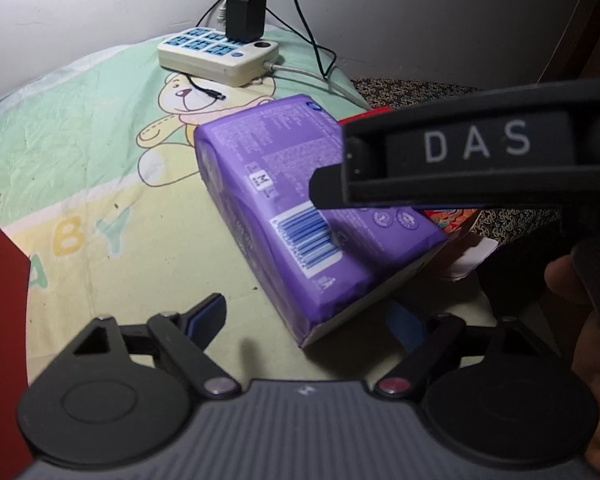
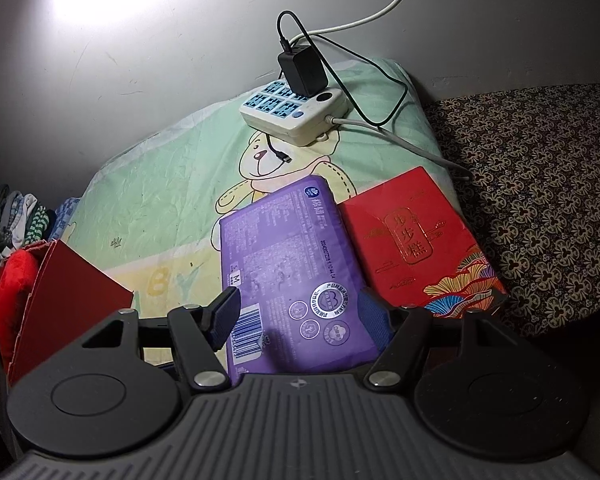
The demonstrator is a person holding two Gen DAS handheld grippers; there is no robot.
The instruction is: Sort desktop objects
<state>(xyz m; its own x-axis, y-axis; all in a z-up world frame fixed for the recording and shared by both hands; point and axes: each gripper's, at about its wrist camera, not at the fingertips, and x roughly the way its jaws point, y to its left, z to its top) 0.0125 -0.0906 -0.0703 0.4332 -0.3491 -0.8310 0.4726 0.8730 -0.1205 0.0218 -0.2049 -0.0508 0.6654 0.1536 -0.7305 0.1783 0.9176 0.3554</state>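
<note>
From the left wrist we look down and forward, close over the purple pack [image 1: 300,200] lying ahead of our open jaws. The right wrist view sits closer, the pack [image 2: 296,276] between its jaws. Both share the power strip [image 1: 219,56] [image 2: 294,114] beyond.
</note>
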